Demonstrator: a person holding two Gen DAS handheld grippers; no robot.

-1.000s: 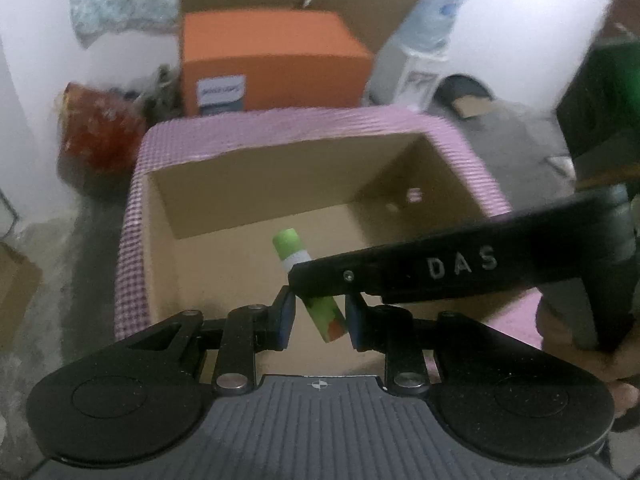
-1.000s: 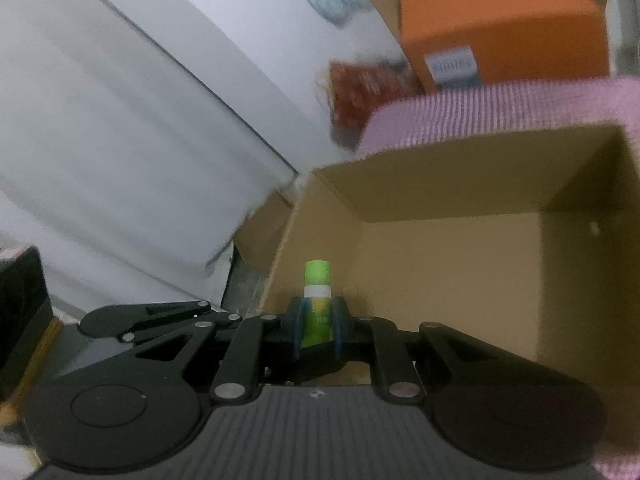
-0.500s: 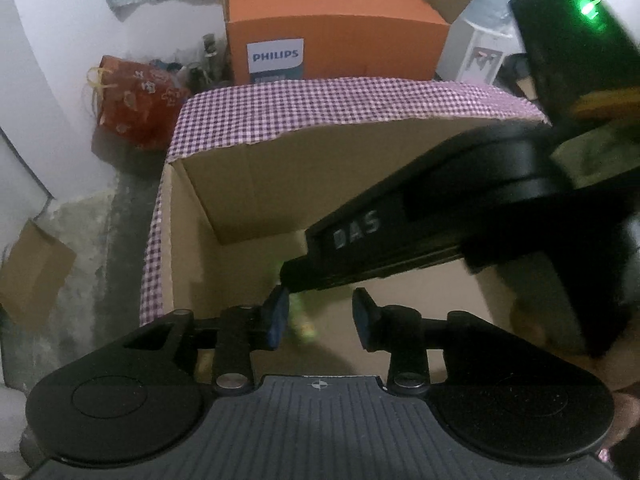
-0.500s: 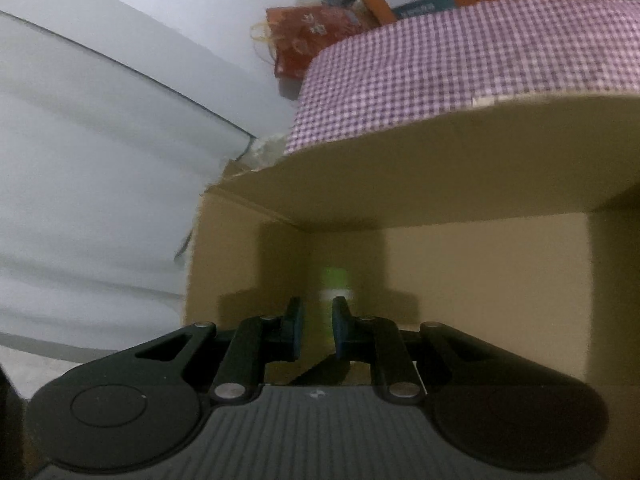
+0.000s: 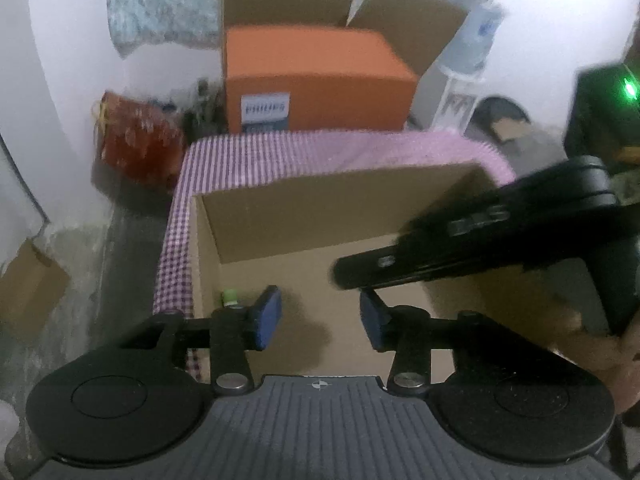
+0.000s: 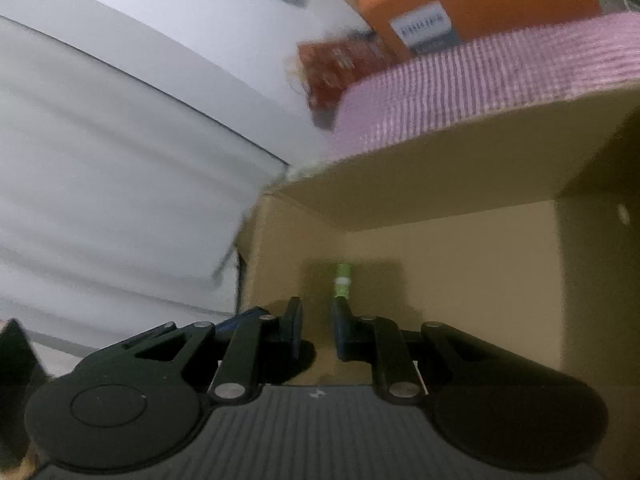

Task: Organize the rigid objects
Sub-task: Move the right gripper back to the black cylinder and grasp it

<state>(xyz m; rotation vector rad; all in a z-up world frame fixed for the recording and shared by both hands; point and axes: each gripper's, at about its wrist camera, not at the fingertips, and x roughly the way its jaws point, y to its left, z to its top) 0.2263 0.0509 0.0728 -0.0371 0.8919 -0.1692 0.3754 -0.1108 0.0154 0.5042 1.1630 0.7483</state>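
A small green tube with a white band lies on the floor of an open cardboard box, near its left wall; it also shows in the right wrist view, ahead of my fingers. My left gripper is open and empty above the box's near edge. My right gripper is open and empty just inside the box; its black body crosses the left wrist view from the right.
Pink checked cloth covers the box's outer flaps. An orange Philips box, a red bag and a water dispenser stand behind it by the white wall. A small cardboard piece lies at left.
My right gripper held the green tube, opened and dropped it into the box, then drew back to the right. My left gripper has opened wider.
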